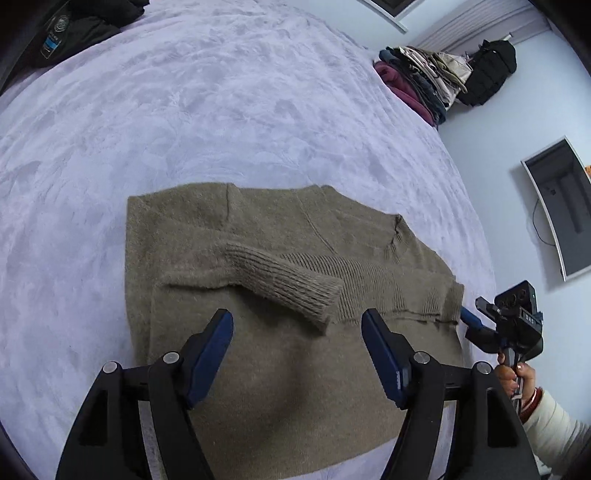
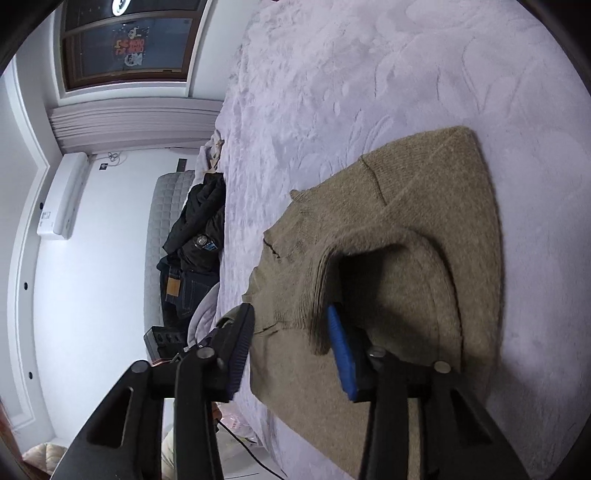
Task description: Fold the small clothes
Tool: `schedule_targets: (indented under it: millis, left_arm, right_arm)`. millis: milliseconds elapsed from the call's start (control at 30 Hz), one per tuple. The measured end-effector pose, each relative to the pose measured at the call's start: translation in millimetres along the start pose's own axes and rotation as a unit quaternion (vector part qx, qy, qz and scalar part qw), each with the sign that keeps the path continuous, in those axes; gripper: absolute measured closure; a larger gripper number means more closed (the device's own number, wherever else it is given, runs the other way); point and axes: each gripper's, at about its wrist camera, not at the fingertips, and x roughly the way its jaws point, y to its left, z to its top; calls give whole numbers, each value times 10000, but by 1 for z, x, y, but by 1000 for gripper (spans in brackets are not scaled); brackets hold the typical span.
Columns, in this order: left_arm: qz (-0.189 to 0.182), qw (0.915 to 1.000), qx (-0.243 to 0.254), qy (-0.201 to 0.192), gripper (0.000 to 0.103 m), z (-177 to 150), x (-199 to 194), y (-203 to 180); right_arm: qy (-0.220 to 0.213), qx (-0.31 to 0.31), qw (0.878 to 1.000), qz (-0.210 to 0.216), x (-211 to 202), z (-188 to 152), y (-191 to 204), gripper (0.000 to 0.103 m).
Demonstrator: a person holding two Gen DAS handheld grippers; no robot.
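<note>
An olive-brown knitted sweater (image 1: 280,369) lies flat on the lilac bed cover (image 1: 221,110). One sleeve is folded across its middle, with the ribbed cuff (image 1: 295,291) ending near the centre. My left gripper (image 1: 297,317) hovers open above the sweater's body, just short of that cuff, and nothing is pinched. My right gripper (image 2: 290,314) is open at the sweater's (image 2: 406,240) side edge, with the ribbed fabric lying between its fingers and not pressed. A hand (image 1: 511,376) holds it, and one blue finger (image 1: 470,318) touches the sweater's edge.
A pile of folded clothes (image 1: 417,81) and a black bag (image 1: 487,74) sit at the far right bed edge. A black jacket (image 1: 74,29) lies at the far left corner, with dark clothing and jeans (image 2: 195,251) there too. The bed edge runs close to the right gripper.
</note>
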Motion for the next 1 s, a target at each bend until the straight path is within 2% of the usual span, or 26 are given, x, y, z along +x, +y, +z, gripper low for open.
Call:
schedule_targets:
  millis: [100,167,267,333,433,467,500,533,567,700,767,833,867,900,933,1000]
  left_arm:
    - [13,9991,50,425,31,-7,27,-3]
    - [39,9989,33,476,31,-6,43,-6]
    - [109,9999,-4,127,31,14,53,-11]
    - [246,9993,-244,-154,31,34,55,-7]
    - [487,9948,-709,-548,31,57,47,2]
    - [611,9928,-761,-699,31,62,39,4]
    - [652,9915,-775,-821,31,65,31,4]
    - [667,9907,-760,-907,31,66,24,4]
    - [714,9906,-690,-944,31,64,18,1]
    - [1210,9902,-231,-659,31,56,32,-8]
    - [1539,9866,-264,-479,31,52,51,-4]
    - [1665,9841,-492,-385,31,45,65,7]
    - [1700,9831,-537,-404,31,42,68,11]
    - [1710,9831,-494,-435,31,41,69,11]
    - [1752,9827,-408,-435,31,39,67,9]
    - [1846,9818,-239,-381,31,37,61,6]
  right_arm:
    - [267,-25,9994,-223,13,-5,-10,73]
    - [381,20,9992,-96,25,-3,-14,73]
    - [253,-105,9995,173,35,12,-4,72]
    - [-35,-96,9996,249,37,30,1,71]
    - [-628,245,9970,375,28,58,-1,70]
    - [-836,380,9948,435,21,65,-1,67]
    - [-948,431,9936,441,16,69,0,59]
    - [-1019,396,9933,385,10,72,4,54]
    - [-1009,266,9941,306,6,72,11,54]
    - [-413,-748,9951,-506,19,62,39,54]
    - [-172,-888,9926,-809,36,57,39,54]
    - [-220,-831,9898,-1135,45,56,30,54]
    - [-330,-824,9851,-1476,45,56,22,54]
    - [-446,-782,9817,-1675,42,58,13,60]
    - [-558,-605,9845,-1549,36,59,2,67]
    - [-793,-337,9864,-1398,17,60,-11,65]
